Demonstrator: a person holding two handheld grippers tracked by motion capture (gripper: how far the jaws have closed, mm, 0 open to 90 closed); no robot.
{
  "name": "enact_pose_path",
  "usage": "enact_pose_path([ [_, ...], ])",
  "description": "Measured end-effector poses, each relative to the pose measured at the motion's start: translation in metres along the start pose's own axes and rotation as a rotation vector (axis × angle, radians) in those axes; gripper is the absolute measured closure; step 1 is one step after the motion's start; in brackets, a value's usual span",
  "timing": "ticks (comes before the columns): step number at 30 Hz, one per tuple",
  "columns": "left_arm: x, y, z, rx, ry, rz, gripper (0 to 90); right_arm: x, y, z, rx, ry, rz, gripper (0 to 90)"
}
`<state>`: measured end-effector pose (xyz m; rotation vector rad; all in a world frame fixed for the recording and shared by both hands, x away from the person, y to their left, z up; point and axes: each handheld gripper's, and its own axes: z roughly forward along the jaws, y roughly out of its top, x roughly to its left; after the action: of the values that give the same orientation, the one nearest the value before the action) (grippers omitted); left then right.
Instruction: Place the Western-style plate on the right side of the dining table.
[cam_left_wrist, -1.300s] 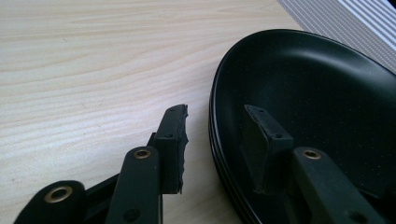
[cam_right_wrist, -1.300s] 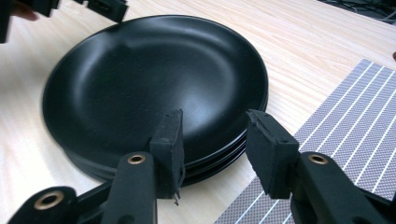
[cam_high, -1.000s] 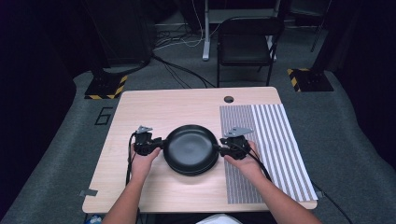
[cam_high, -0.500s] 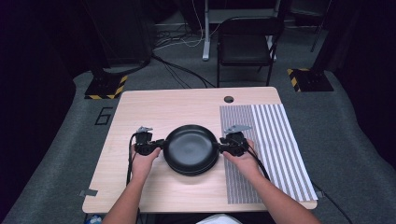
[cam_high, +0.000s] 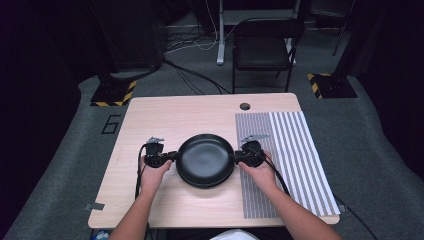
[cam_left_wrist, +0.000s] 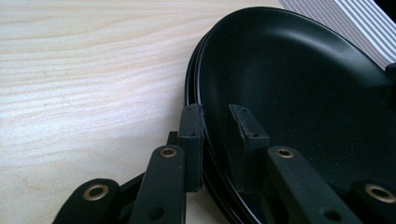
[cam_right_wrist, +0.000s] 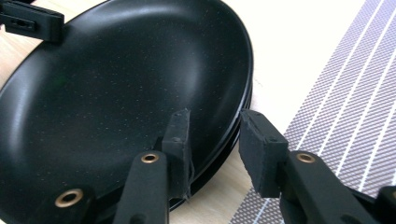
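A stack of black plates (cam_high: 205, 161) lies at the table's middle. My left gripper (cam_high: 172, 158) is at its left rim and has just been closing. In the left gripper view the left gripper (cam_left_wrist: 215, 110) has one pad outside the stack and one inside the top plate (cam_left_wrist: 299, 79), pressed on the rim. My right gripper (cam_high: 238, 157) is at the right rim, its jaws also closing. In the right gripper view the right gripper (cam_right_wrist: 215, 116) straddles the rim of the plates (cam_right_wrist: 116, 79). Its inner pad lies on the plate and its outer pad stands off the edge.
A grey striped placemat (cam_high: 292, 150) covers the right part of the wooden table (cam_high: 165, 120), under my right hand. A round cable hole (cam_high: 244, 106) sits near the far edge. A black chair (cam_high: 262, 50) stands beyond the table.
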<state>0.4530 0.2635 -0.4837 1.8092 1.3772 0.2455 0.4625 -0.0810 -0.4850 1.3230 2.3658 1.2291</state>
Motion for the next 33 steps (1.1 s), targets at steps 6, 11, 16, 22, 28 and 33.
enact_pose_path([
  [6, 0.0002, -0.0003, -0.0008, 0.005, -0.005, -0.016, 75.1, -0.0014, -0.0035, 0.0, 0.002, 0.006, 0.03, 67.1],
  [11, -0.0009, -0.0002, -0.0018, 0.015, -0.002, -0.027, 75.5, -0.0014, -0.0028, -0.0015, -0.001, 0.002, 0.025, 69.4],
  [16, -0.0019, -0.0004, -0.0021, 0.022, 0.015, -0.007, 78.7, 0.0011, -0.0033, -0.0013, -0.002, -0.022, 0.024, 68.6],
  [22, -0.0033, -0.0009, -0.0022, 0.023, 0.017, -0.004, 78.9, 0.0006, -0.0049, -0.002, 0.012, -0.012, 0.077, 66.7],
  [28, -0.0047, -0.0008, -0.002, 0.025, 0.021, -0.005, 78.6, -0.0042, -0.007, 0.0003, 0.034, 0.041, 0.158, 66.8],
  [33, -0.0055, 0.0004, -0.0008, 0.026, 0.03, -0.013, 79.2, -0.0047, -0.0074, -0.0002, 0.03, 0.046, 0.19, 68.3],
])
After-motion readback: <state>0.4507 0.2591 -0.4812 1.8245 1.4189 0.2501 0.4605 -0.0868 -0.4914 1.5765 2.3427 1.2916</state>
